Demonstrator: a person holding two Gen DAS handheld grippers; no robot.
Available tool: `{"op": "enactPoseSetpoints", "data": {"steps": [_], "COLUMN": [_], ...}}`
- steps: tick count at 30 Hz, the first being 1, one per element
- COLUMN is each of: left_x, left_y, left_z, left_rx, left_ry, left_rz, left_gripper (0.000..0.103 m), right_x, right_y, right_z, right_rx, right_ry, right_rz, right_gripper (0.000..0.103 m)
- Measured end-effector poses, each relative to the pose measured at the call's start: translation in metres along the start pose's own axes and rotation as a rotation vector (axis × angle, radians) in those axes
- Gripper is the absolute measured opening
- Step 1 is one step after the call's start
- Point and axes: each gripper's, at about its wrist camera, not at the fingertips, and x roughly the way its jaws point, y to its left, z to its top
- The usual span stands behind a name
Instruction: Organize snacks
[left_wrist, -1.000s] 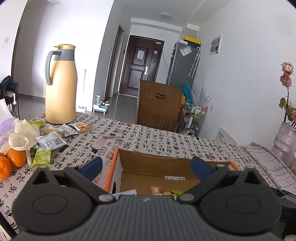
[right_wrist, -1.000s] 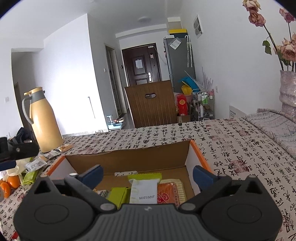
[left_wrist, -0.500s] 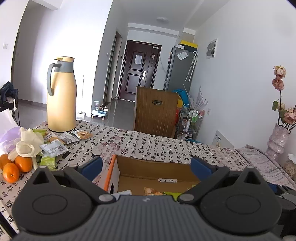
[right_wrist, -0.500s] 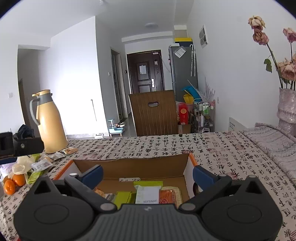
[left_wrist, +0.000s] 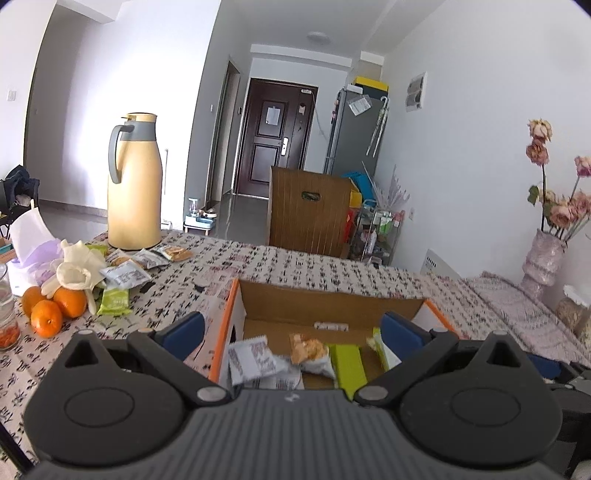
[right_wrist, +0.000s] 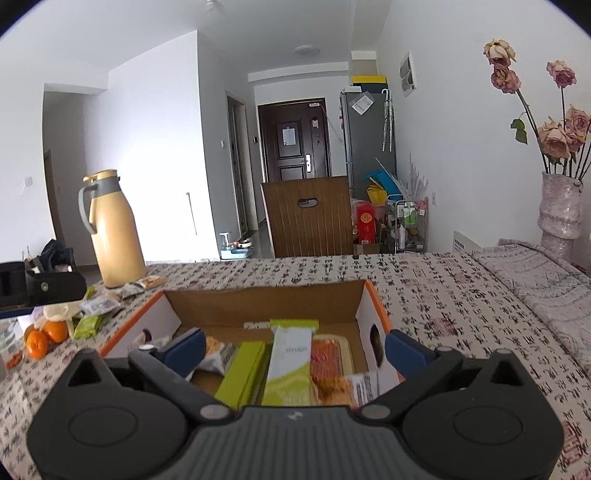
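An open cardboard box (right_wrist: 258, 306) with orange edges sits on the bench (right_wrist: 443, 295), whose cloth is printed with black calligraphy. In the right wrist view the box holds several snack packets lying flat: a plain green bar (right_wrist: 242, 373), a white-and-green packet (right_wrist: 290, 363) overlapping it at 3 o'clock, an orange-red packet (right_wrist: 328, 373) further to 3 o'clock, and a crumpled biscuit packet (right_wrist: 214, 352) at the 9 o'clock side. The left wrist view shows the same box (left_wrist: 332, 306) with a silver-white packet (left_wrist: 253, 360) nearest its left wall. Outside the box, toward 10 o'clock in the left view, loose snack packets (left_wrist: 125, 273) lie scattered on the cloth near a tall yellow thermos jug (left_wrist: 133, 184), with a green packet (left_wrist: 114, 301), pale rubber gloves (left_wrist: 75, 273) and oranges (left_wrist: 51, 310) beside them. A vase of dried roses (right_wrist: 559, 206) stands at 2 o'clock in the right view, and a wooden chair back (right_wrist: 308, 218) rises beyond the far bench edge. The left tool (left_wrist: 291, 332) has its jaws spread wide and holds nothing; the right tool (right_wrist: 293, 347) is likewise wide apart and empty, both hovering above the near side of the box.
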Motion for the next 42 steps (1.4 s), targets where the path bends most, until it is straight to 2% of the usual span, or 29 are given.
{"op": "enactPoseSetpoints", "data": {"steps": [12,19,27,42], "left_x": [-0.022,-0.038,-0.042,-0.045], "left_y": [0.012,0.024,0.024,0.026], "left_z": [-0.059,-0.089,-0.100,-0.104], "left_rx": [0.034,0.030,0.037,0.034], "left_ry": [0.072,0.086,0.108,0.115], "left_rz": [-0.014,-0.012,-0.025,-0.028], "left_gripper": [0.103,0.103,0.103,0.103], "right_x": [-0.046,-0.067,-0.079,-0.068], "right_y": [-0.024,-0.036,-0.042,-0.043], "right_z": [-0.047,-0.071,-0.091,-0.091], "right_rx": [-0.003,0.018,0.051,0.032], "right_ry": [0.057,0.081,0.113,0.141], "right_rz": [0.000,0.006,0.010,-0.010], "right_gripper": [0.103,0.103,0.103,0.103]}}
